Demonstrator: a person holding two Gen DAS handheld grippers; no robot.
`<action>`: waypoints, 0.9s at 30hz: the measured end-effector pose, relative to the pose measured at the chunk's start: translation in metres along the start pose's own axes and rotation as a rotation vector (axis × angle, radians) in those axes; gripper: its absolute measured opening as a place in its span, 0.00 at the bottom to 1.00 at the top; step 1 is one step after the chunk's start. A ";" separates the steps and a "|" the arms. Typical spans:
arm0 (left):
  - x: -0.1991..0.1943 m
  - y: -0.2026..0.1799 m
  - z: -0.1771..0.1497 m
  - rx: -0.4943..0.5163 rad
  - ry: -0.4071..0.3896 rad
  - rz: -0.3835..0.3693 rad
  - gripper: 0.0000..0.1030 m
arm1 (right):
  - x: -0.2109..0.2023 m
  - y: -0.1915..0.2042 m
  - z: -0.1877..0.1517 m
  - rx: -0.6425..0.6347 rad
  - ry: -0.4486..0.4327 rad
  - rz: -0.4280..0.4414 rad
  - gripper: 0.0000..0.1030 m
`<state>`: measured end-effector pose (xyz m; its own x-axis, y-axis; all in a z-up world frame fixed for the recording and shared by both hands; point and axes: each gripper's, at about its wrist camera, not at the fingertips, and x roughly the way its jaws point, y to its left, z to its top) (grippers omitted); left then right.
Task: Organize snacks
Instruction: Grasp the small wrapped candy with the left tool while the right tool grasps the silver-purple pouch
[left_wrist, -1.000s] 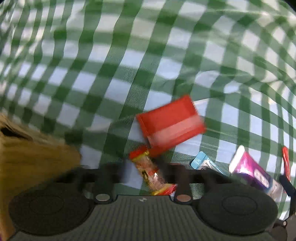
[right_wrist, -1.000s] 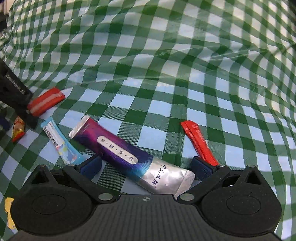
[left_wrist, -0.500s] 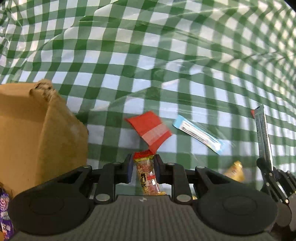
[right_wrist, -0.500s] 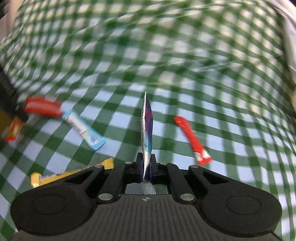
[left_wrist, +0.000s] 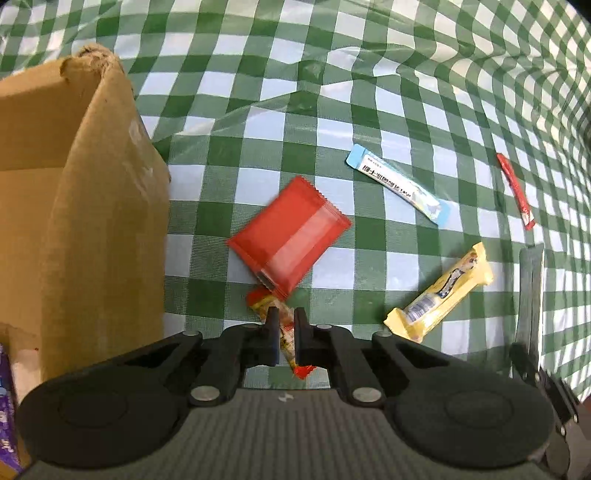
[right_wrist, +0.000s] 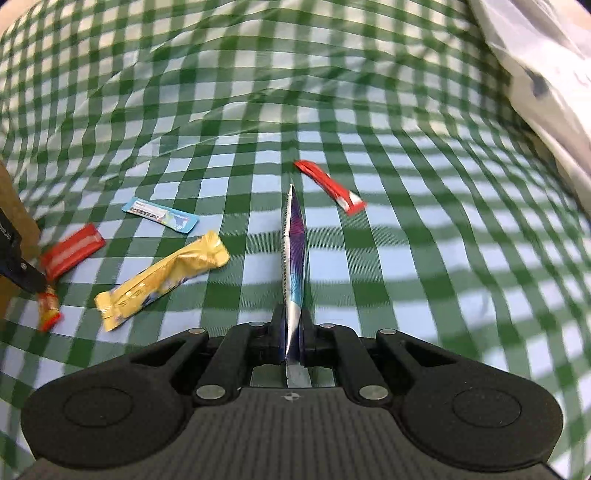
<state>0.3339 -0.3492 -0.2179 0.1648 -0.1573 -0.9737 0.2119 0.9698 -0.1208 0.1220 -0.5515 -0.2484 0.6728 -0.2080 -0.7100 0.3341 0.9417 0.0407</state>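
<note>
In the left wrist view, a brown corrugated cardboard box (left_wrist: 74, 206) stands at the far left on the bench under a green-and-white checked cloth (left_wrist: 258, 74); a strip of purple wrapper (left_wrist: 6, 410) shows at the box's lower edge (too little of it to say more). Just right of the box lies a flat red square sachet (left_wrist: 290, 236), one corner over the small red-and-yellow snack packet (left_wrist: 284, 325) that the left tool (left_wrist: 285, 341) clenches between its pads. Further right lie a light-blue and white stick sachet (left_wrist: 399, 184), a yellow wrapped bar (left_wrist: 443, 291) and, near the right edge, a thin red stick sachet (left_wrist: 515, 190). At the far right the right tool (left_wrist: 532, 354) shows edge-on, with a dark strip rising from it.

The right wrist view shows what that strip is: a long purple-and-silver foil pouch (right_wrist: 293, 258), held on edge and clear of the cloth, clamped between the pads of the right tool (right_wrist: 293, 338). From here the left tool (right_wrist: 16, 266) is only a dark shape at the left edge, the red-and-yellow packet (right_wrist: 48, 304) hanging below it, with a sliver of the box (right_wrist: 11, 206) behind. The red sachet (right_wrist: 72, 249), blue stick (right_wrist: 160, 215), yellow bar (right_wrist: 162, 280) and red stick (right_wrist: 330, 186) lie well apart on the cloth (right_wrist: 406, 258). Only this view shows the pale patterned fabric (right_wrist: 546, 66) at the upper right.
</note>
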 end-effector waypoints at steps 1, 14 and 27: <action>0.002 0.000 -0.001 -0.005 0.008 0.013 0.17 | -0.003 0.000 -0.005 0.027 0.005 0.004 0.06; 0.009 -0.017 -0.002 0.012 -0.040 0.068 0.25 | -0.004 -0.001 -0.026 0.093 0.023 0.000 0.06; -0.070 0.003 -0.061 0.056 -0.061 -0.101 0.00 | -0.079 0.029 -0.021 0.136 -0.089 0.043 0.06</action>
<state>0.2638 -0.3237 -0.1615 0.1976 -0.2664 -0.9434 0.2835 0.9368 -0.2051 0.0648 -0.5027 -0.2060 0.7423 -0.1962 -0.6406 0.3857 0.9070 0.1691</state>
